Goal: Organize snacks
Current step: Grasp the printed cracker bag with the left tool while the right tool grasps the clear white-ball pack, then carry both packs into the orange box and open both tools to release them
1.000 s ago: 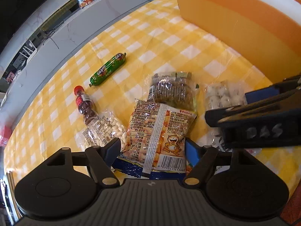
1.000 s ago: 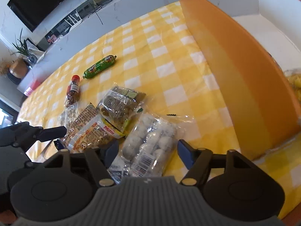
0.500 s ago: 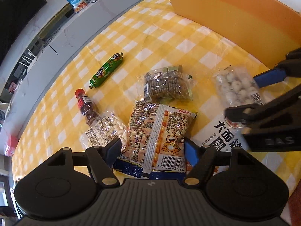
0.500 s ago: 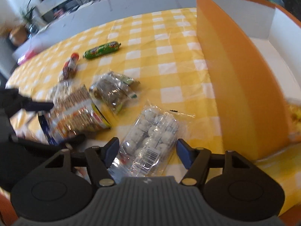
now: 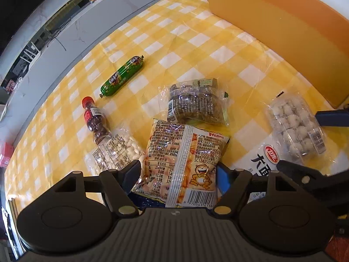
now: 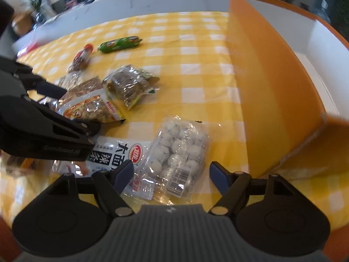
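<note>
Looks barely started tbh. Counting seven snacks loose on the yellow-checked tabletop, none visibly put away.

Going outward from the clear pack of white balls: lying flat just beside the orange box, overlapping a white packet with big black lettering. Right claw hovering over that pack, spread wide, having just been opening, with the pack down between the fingers but no pad pressing on it. Guessing that one as next in line.

Further left, seeing an orange snack bag back-side up, with the left claw spread and straddling its near end, not obviously squeezing it. Touching its top edge, a see-through pack of dark biscuits. Off its left side, a bag of pale nuts, butted against a small red-capped bottle on its side. Beyond that, a green sausage stick well apart from the pile.

As for containers, just the orange box with white inner walls. Can only make out a strip of its white floor, so can't tell what's inside. Basically everything left to sort.
</note>
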`<state>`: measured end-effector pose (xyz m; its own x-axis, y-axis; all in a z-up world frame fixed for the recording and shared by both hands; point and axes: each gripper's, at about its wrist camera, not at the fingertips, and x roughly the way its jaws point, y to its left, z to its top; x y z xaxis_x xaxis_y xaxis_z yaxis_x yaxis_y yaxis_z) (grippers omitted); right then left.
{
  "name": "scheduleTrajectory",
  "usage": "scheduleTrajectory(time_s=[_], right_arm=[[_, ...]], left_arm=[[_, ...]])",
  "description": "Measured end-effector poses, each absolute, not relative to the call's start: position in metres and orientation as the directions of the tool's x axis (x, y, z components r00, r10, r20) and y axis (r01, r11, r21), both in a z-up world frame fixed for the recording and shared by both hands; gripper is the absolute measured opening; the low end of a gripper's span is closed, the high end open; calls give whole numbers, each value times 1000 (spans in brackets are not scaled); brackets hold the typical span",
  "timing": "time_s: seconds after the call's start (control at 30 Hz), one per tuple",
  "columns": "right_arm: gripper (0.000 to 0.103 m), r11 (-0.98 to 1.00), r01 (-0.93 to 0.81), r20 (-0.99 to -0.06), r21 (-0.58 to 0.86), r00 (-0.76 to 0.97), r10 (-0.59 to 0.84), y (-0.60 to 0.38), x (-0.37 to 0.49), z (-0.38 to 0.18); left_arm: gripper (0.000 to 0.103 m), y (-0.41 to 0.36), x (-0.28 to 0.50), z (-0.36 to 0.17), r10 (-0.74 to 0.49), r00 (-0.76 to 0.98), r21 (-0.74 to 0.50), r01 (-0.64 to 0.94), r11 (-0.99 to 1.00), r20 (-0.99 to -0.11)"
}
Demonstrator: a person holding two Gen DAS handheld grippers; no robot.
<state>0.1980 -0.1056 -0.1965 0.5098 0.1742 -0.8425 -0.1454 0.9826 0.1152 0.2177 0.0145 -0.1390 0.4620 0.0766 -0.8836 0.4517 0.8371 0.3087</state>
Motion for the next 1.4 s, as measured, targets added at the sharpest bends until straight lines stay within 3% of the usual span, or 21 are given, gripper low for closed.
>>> scheduleTrajectory(time_s=[0.2,0.4,0.83,1.4], right_arm=[[60,983,-131,-824,125,538,176,-104,192,-195],[56,981,-141,-813,135,549,191,-104,189,-191],[56,969,-197,-745,147,623,239,-107,166,-158],[56,943,-245,-615,224,715,332,-139,105,-91]], left_arm=[[69,12,215,-140,84,470,315,438,842,-878],[58,18,213,-132,61,477,267,377,887,-877],[56,29,182,-79,-31,567,133,245,960,-823],[56,19,127,-10,-158,653,-10,225,974,-741]])
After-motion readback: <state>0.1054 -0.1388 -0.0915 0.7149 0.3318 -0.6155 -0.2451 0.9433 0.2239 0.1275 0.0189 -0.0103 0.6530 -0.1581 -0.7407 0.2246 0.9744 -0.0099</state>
